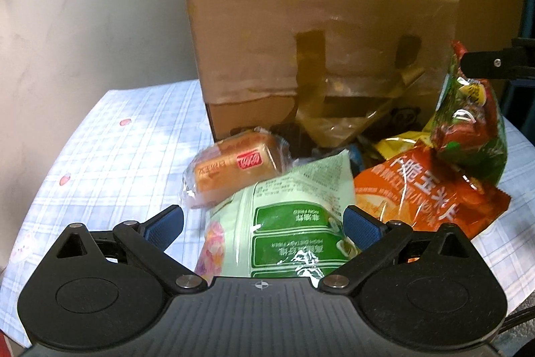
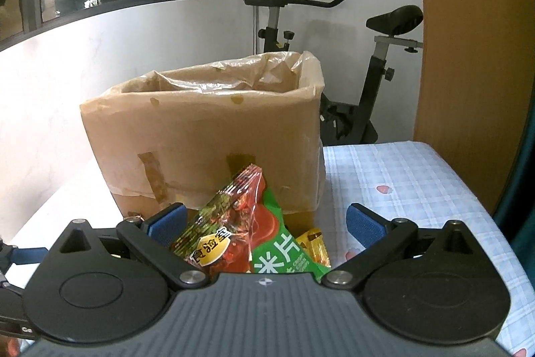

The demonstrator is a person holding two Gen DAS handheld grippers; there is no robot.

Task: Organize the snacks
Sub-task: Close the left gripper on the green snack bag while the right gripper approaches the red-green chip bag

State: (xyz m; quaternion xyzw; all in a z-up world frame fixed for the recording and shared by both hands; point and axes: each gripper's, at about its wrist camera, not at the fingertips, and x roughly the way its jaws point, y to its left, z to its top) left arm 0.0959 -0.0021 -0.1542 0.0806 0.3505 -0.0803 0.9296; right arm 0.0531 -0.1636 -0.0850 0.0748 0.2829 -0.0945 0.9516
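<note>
a pale blue checked cloth (image 1: 110,149) covers the table, with a white wall (image 2: 83,62) and dark window behind. the snacks lie heaped by the front foot of the plastic-lined cardboard box (image 1: 321,56). the left gripper (image 1: 264,219) is spread wide over a pale green packet (image 1: 294,213), holding nothing; a wrapped cake (image 1: 234,169) and orange bag (image 1: 424,189) lie close. only the right view shows the exercise bike (image 2: 367,62) and the box's open top; the right gripper (image 2: 267,223) gapes around a red-green bag (image 2: 240,223), pads apart from it.

one cardboard box (image 1: 321,32) lined with plastic stands on one checked tablecloth (image 1: 110,153). five snack packs show: one wrapped cake (image 1: 234,169), one pale green bag (image 1: 287,216), one orange bag (image 1: 424,193), one red-green bag (image 1: 471,129), one yellow pack (image 1: 398,141). one exercise bike (image 2: 374,69) stands behind.
</note>
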